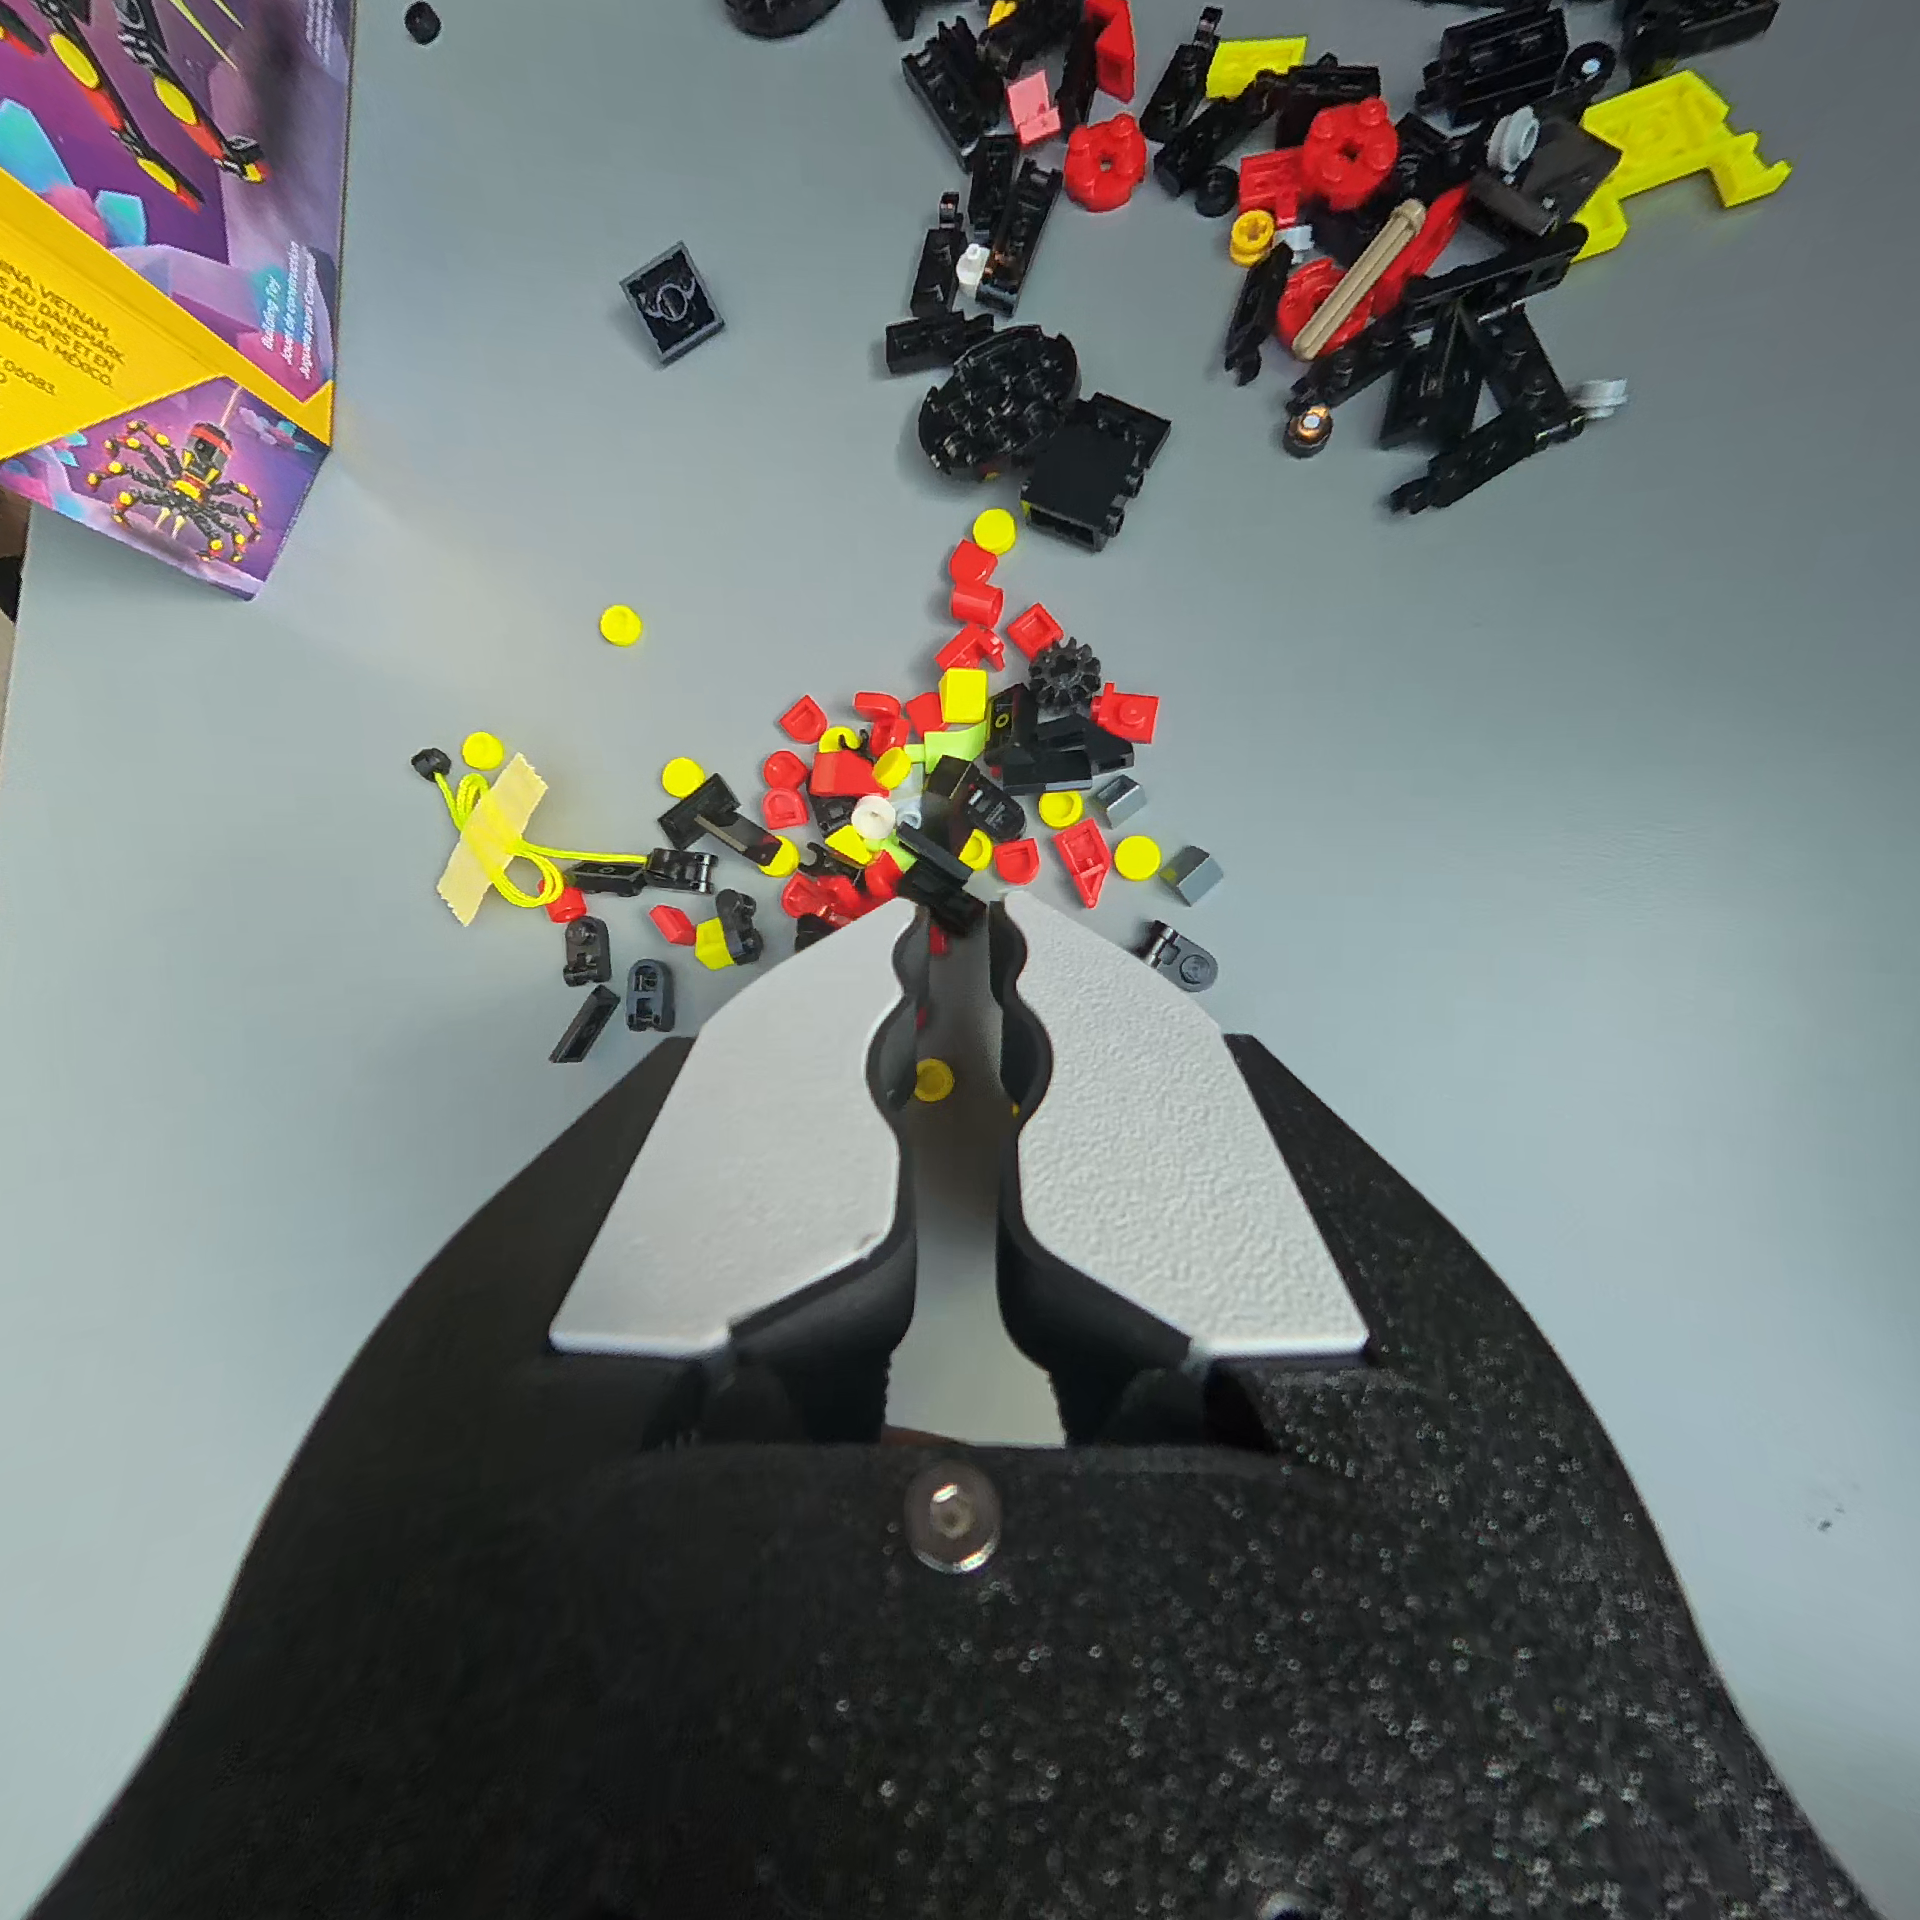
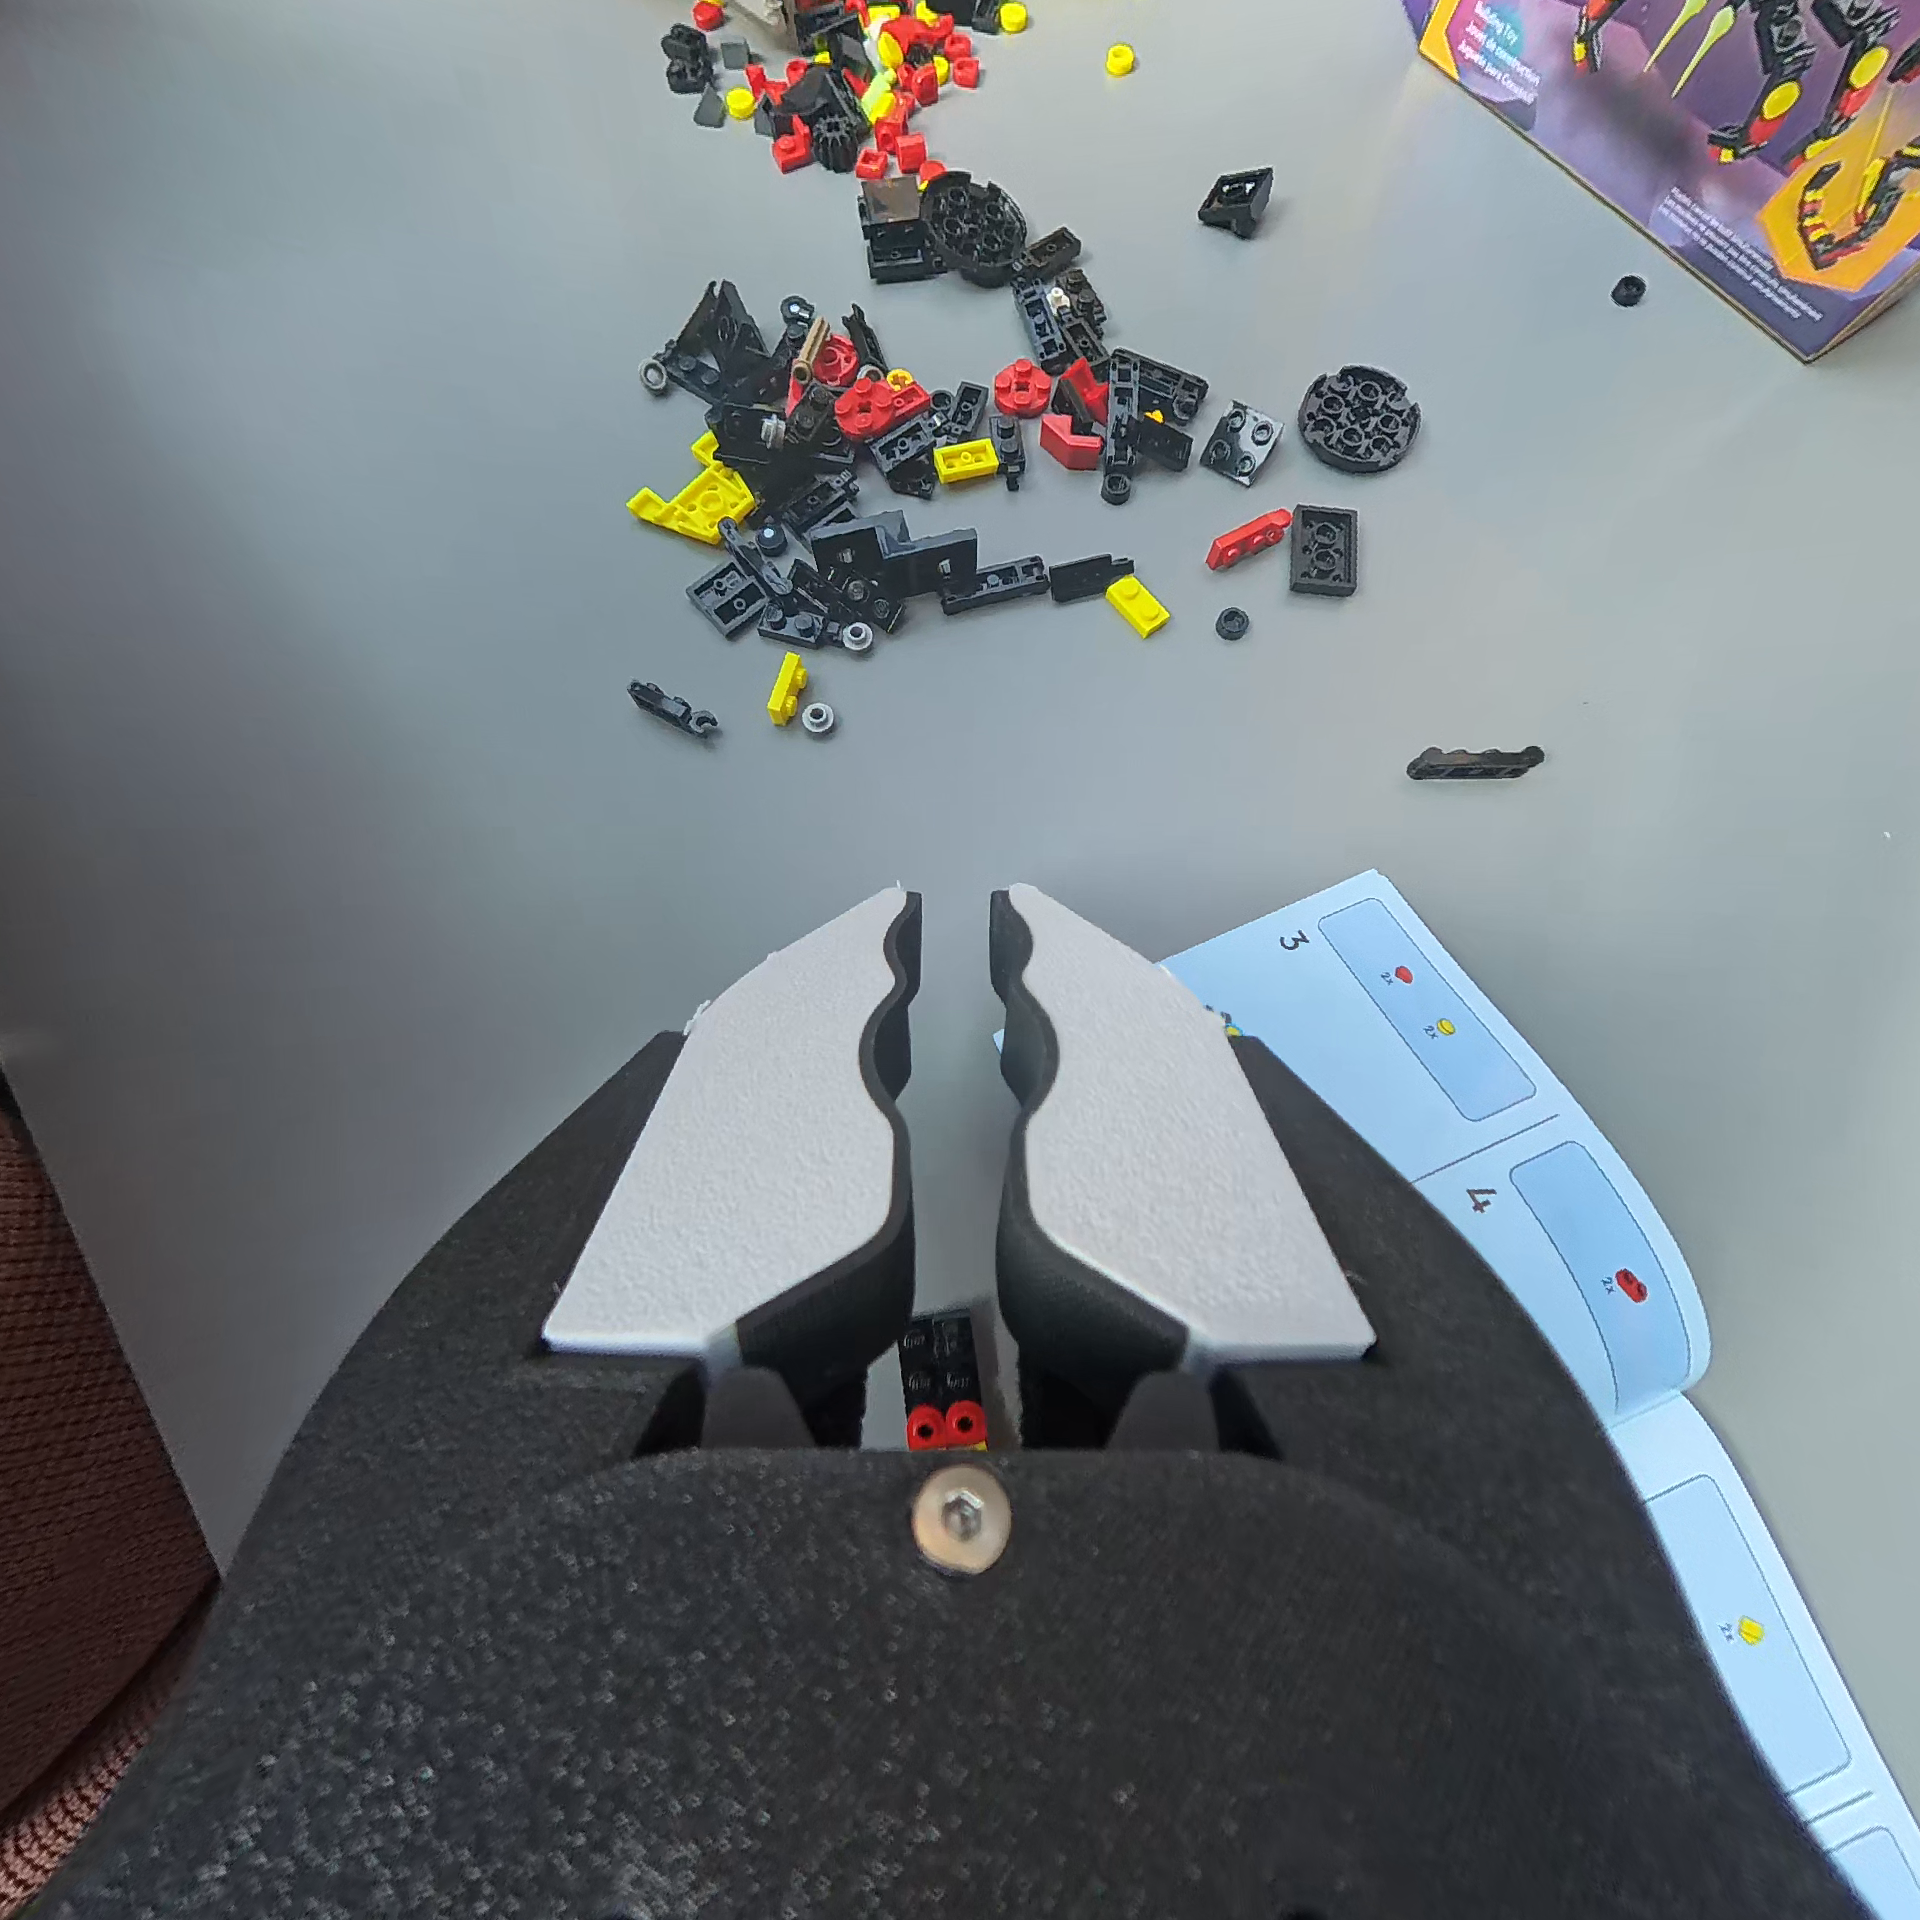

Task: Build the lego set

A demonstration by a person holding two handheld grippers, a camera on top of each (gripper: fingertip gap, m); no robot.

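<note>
In the left wrist view my left gripper [image 1: 951, 914] is at the near edge of a pile of small red, yellow and black Lego pieces [image 1: 935, 758]. Its jaws are closed on a small black piece [image 1: 938, 885] at the tips. A yellow round stud [image 1: 933, 1081] lies on the table under the fingers. In the right wrist view my right gripper [image 2: 954, 902] is over bare table with a narrow gap between its jaws and nothing between the tips. A small black and red assembly [image 2: 940, 1392] shows below, between the finger bases. A pile of larger black, red and yellow pieces [image 2: 935, 468] lies ahead.
The purple and yellow set box [image 1: 156, 260] stands at the far left; it also shows in the right wrist view [image 2: 1714, 156]. The light blue instruction booklet [image 2: 1507, 1143] lies open right of my right gripper. A neon string with tape [image 1: 494, 842] lies left of the small pile. Larger pieces [image 1: 1351, 229] lie beyond. Some 30 cm of space lies between my two pairs of fingers.
</note>
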